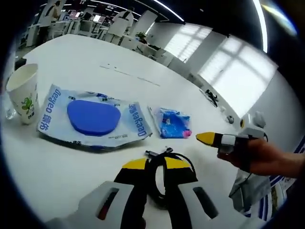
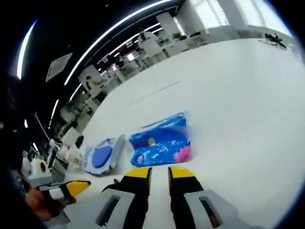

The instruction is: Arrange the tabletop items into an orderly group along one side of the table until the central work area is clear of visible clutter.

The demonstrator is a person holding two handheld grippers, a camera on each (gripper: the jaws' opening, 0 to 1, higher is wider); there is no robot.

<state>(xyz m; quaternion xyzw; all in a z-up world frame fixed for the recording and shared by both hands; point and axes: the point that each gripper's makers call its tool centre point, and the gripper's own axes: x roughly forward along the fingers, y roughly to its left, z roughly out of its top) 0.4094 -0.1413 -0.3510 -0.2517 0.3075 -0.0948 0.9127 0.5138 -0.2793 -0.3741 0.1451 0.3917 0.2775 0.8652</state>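
On the white table (image 1: 95, 62) lies a wet-wipes pack (image 1: 93, 117) with a blue oval lid. A white paper cup (image 1: 23, 93) stands left of it and a small blue tissue pack (image 1: 172, 123) lies right of it. My left gripper (image 1: 156, 164) sits low over a black cable (image 1: 178, 156), jaws close together with the cable between them. My right gripper (image 1: 207, 138), held in a hand, points at the tissue pack from the right. In the right gripper view its jaws (image 2: 159, 174) stand nearly together over bare table, just before the tissue pack (image 2: 162, 140). The wipes pack (image 2: 102, 157) and left gripper (image 2: 76, 187) lie further left.
A grey plastic bag (image 1: 248, 191) lies at the table's edge under the hand. Office desks and chairs (image 1: 119, 28) stand beyond the far edge. Bare table stretches behind the packs (image 2: 228, 95).
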